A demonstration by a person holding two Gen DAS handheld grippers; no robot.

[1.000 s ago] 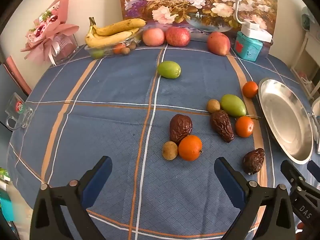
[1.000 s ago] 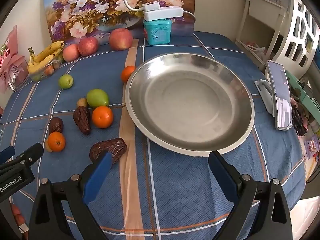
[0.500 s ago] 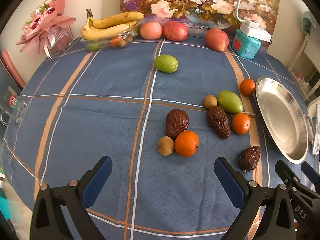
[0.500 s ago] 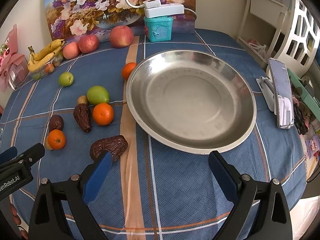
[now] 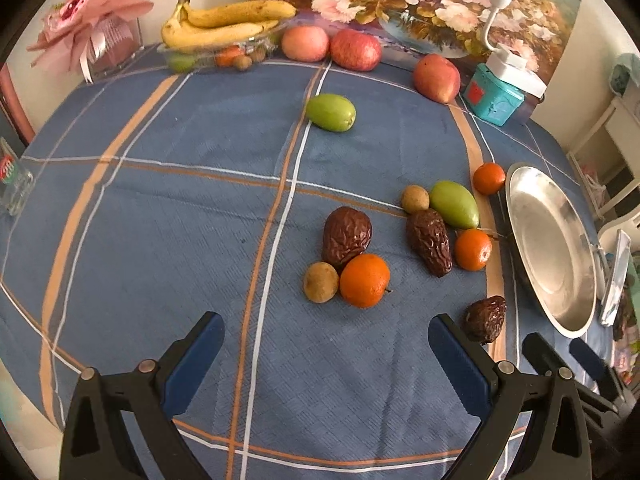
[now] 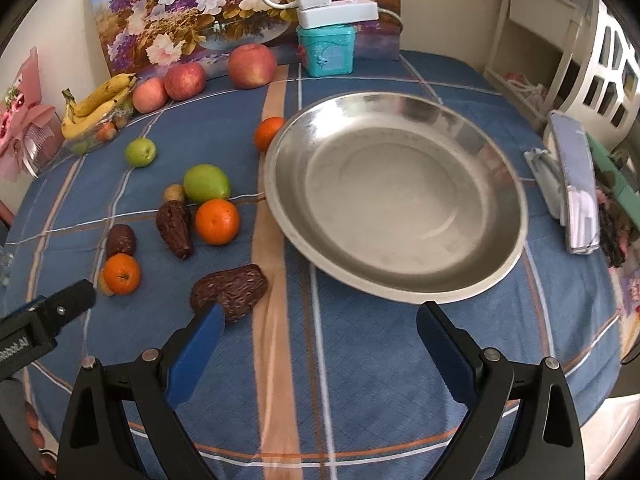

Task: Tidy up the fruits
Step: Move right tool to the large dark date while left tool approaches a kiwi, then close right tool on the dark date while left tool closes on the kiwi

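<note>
Loose fruit lies on the blue checked tablecloth [image 5: 160, 208]. An orange [image 5: 364, 280], a small brown fruit [image 5: 321, 282] and a wrinkled dark date [image 5: 346, 235] cluster just ahead of my open, empty left gripper [image 5: 326, 346]. Further right lie another date [image 5: 430, 240], a green fruit [image 5: 455, 204] and two oranges [image 5: 473, 249]. A third date [image 6: 230, 292] touches the left finger of my open, empty right gripper [image 6: 320, 338]. The empty steel plate [image 6: 396, 292] sits right ahead of the right gripper.
Bananas [image 5: 224, 24] in a clear tray and three apples [image 5: 355, 49] line the far edge by a flower painting. A lone green fruit [image 5: 331, 112], a teal box [image 6: 326, 50], a pink bouquet [image 5: 86, 28] and a phone on a stand [image 6: 576, 184] also stand around.
Both grippers have moved slightly forward over the table. The date now sits against the right gripper's left finger. Jaws stay open; no fruit has moved.
</note>
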